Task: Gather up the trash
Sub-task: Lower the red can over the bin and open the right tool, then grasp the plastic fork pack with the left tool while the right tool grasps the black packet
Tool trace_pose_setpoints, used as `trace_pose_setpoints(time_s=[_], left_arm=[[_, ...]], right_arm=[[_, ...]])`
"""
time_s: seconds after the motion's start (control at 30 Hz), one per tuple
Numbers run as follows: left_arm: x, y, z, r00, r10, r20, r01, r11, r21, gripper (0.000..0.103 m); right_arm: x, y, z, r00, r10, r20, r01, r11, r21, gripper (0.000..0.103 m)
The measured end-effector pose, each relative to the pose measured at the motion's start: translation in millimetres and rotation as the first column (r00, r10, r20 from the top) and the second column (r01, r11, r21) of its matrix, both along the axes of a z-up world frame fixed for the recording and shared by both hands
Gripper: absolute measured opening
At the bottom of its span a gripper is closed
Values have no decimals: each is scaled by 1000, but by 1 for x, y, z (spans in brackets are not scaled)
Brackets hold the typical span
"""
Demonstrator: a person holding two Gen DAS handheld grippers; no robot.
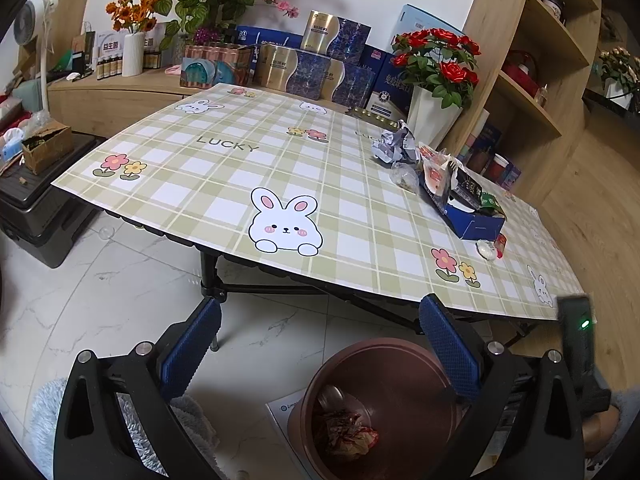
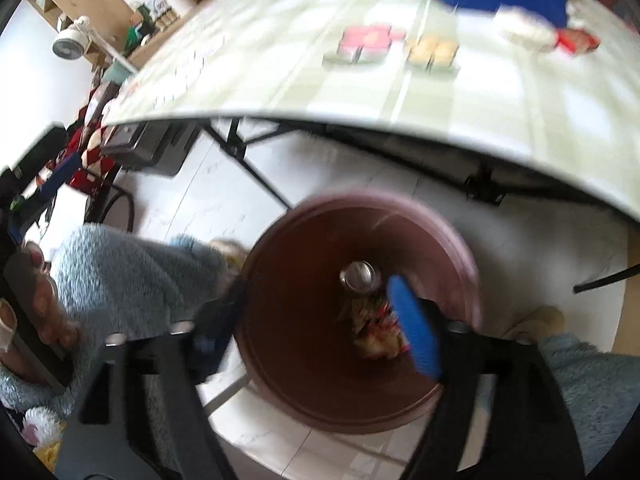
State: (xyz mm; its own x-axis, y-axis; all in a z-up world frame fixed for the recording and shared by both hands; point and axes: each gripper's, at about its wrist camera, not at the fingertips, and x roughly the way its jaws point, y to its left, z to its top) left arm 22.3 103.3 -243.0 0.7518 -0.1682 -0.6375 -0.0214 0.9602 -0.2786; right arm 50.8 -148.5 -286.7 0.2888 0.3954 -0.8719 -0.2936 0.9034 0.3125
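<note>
Two grippers, both over the floor at the table's near edge. At left, left gripper (image 1: 320, 344), jaws spread wide, nothing between the blue pads (image 1: 188, 354). Behind it, checked tablecloth (image 1: 224, 168) with rabbit and flower prints. Right of centre on the cloth, far to near: crumpled paper (image 1: 394, 144), small clear bag (image 1: 404, 176), blue box (image 1: 472, 220) stuffed with wrappers, white-and-red scrap (image 1: 493, 246). Below on the floor, near right, brown bin (image 1: 384, 412) holding a metal can (image 2: 360, 276) and wrappers (image 1: 348, 436). Right gripper (image 2: 316, 332) directly above the bin's mouth, blurred, jaws released and empty.
</note>
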Motion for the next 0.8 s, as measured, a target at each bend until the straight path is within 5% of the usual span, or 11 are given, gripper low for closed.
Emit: trace_pose_setpoints(time_s=[0.1,0.37,0.8], left_arm=[[0,0,1,1000,0,1,0,1000,-1,97],[0,-5,-1,1000,-13,0,13,1000,22,97],[12,-24,10,999,-40,-3,40,991,129,97]], right_arm=[[1,-4,20,995,-35,98,35,999,0,97],[8,-29,63,946,-141,291,141,990,20,97],[23,-89,88,869,-274,413,293,956,17,97]])
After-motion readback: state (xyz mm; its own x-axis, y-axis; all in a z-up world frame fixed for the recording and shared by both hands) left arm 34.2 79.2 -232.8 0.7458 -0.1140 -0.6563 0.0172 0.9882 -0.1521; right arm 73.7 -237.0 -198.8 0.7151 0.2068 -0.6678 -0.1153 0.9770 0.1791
